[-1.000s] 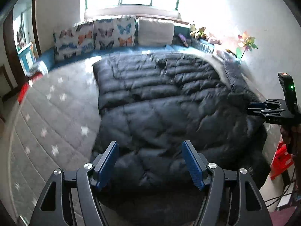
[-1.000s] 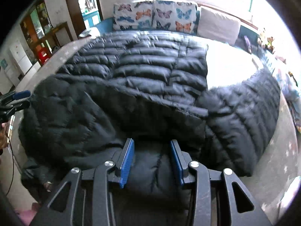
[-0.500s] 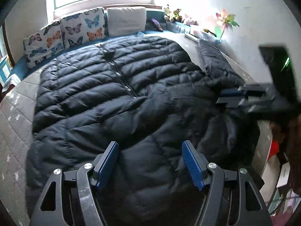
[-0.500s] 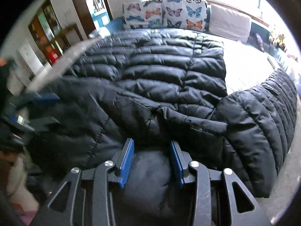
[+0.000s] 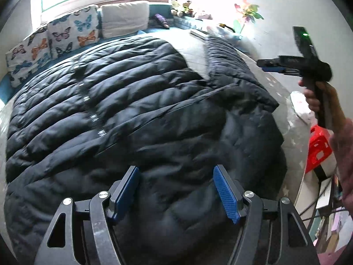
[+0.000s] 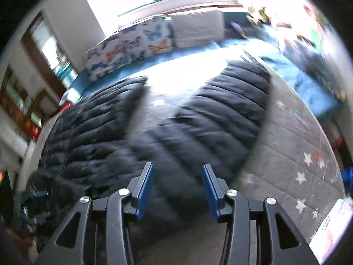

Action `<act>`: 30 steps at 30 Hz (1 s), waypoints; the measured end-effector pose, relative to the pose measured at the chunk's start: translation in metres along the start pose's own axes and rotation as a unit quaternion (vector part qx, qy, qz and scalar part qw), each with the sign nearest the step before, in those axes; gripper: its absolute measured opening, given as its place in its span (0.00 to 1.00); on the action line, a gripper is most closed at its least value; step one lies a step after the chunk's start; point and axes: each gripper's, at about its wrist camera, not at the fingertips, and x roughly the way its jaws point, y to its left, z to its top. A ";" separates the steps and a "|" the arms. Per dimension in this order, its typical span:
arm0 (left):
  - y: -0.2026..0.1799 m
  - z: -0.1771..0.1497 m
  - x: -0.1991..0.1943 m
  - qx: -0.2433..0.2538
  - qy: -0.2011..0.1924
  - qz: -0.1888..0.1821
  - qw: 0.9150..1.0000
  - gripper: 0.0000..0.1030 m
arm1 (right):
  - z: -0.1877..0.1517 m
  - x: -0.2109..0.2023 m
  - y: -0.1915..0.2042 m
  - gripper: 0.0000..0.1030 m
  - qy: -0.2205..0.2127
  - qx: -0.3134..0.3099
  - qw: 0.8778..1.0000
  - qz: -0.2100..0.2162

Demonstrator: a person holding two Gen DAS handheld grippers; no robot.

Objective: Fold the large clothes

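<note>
A large black puffer jacket (image 5: 154, 110) lies spread over the bed, zip up, with one sleeve (image 5: 229, 66) stretched toward the far right. My left gripper (image 5: 175, 169) hovers over the jacket's near part with its jaws wide and open; the fabric lies below the pads, not pinched. To the right, a hand (image 5: 313, 101) holds my right gripper (image 5: 264, 65) above the bed's right side, clear of the cloth. In the blurred right wrist view the right gripper (image 6: 177, 166) is opening over the jacket (image 6: 198, 128) near its sleeve (image 6: 231, 101), with nothing gripped.
Butterfly cushions (image 5: 66, 35) and a white pillow (image 5: 124, 18) line the far end under the window. Grey star-patterned bedding (image 6: 297, 154) shows right of the sleeve. A red crate (image 5: 320, 148) and cables sit beside the bed at the right.
My left gripper has moved across the jacket and turned toward its right side. The right gripper swung quickly rightward to the sleeve, and its jaws spread a little.
</note>
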 end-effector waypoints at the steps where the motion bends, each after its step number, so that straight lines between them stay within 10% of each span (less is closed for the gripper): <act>1: -0.005 0.003 0.003 0.004 0.001 -0.003 1.000 0.71 | 0.003 0.004 -0.014 0.47 0.003 0.018 1.000 0.000; 26: -0.058 0.053 0.054 0.026 0.027 -0.079 0.996 0.70 | 0.044 0.078 -0.122 0.47 -0.033 0.221 0.960 0.165; 30: -0.061 0.059 0.051 0.023 0.019 -0.085 0.996 0.70 | 0.047 0.075 -0.114 0.24 -0.027 0.205 0.968 0.146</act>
